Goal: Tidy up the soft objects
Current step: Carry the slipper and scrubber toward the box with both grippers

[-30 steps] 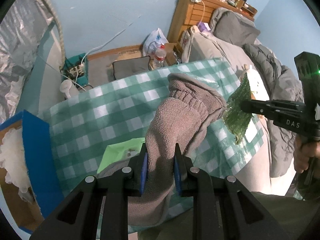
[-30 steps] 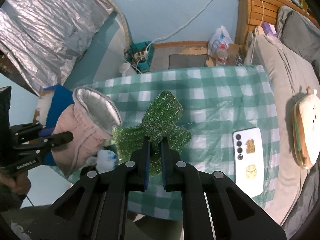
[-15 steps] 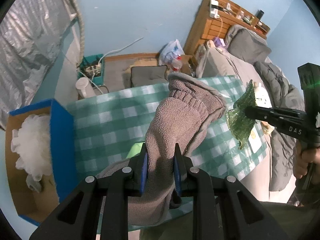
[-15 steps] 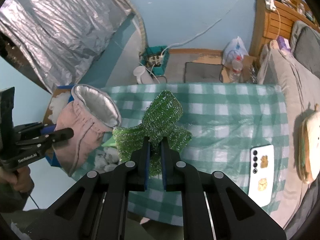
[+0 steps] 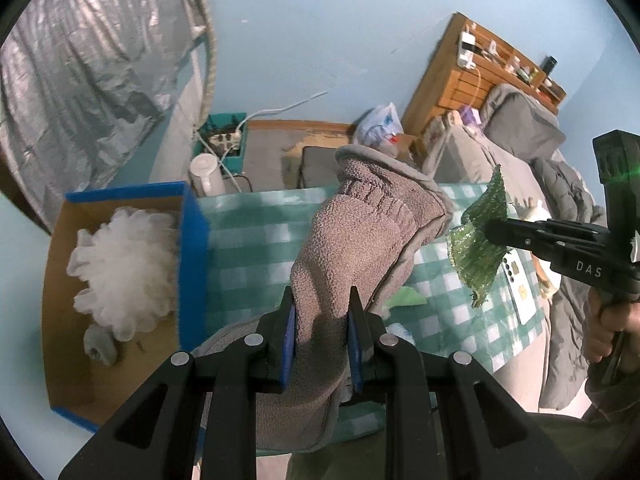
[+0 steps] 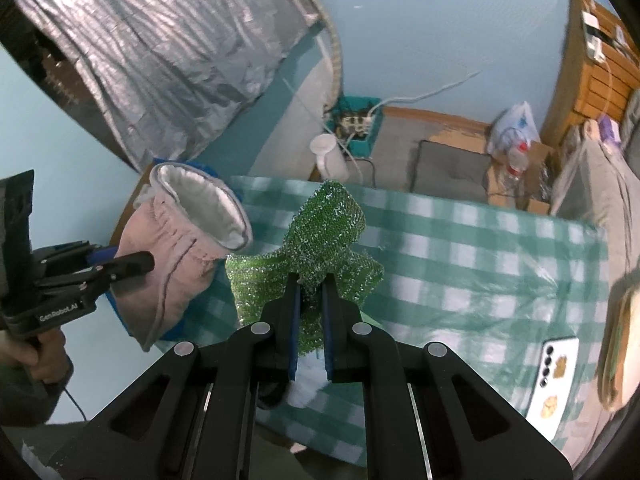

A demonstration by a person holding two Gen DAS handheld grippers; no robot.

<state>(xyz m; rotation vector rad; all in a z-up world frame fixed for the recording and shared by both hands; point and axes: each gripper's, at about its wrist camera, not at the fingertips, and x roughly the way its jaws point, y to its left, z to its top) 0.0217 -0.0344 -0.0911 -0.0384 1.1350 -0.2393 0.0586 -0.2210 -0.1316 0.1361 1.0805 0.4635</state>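
Left gripper [image 5: 321, 330]: we held it clamped on the fleece mitten [image 5: 360, 256], its blue pads pressed into the fabric on both sides.
Fleece mitten: it hung in the air above the near edge of the checked table [image 5: 256, 240], its cuff opening turned away from us; in the right wrist view we saw its white lining.
Right gripper [image 6: 310, 312]: we kept it pinched on the green sparkly scrubber cloth [image 6: 320, 240], with the jaws almost together.
Green sparkly scrubber cloth: it was lifted clear over the checked table, just to the right of the mitten and apart from it.
Cardboard box [image 5: 120, 208]: we saw it open at the left end of the checked table, with blue outer walls.
White bath pouf [image 5: 124, 268]: it lay inside the box, beyond the table's left edge.
Phone [image 6: 554, 380]: it lay flat near the right end of the checked table, back side up.
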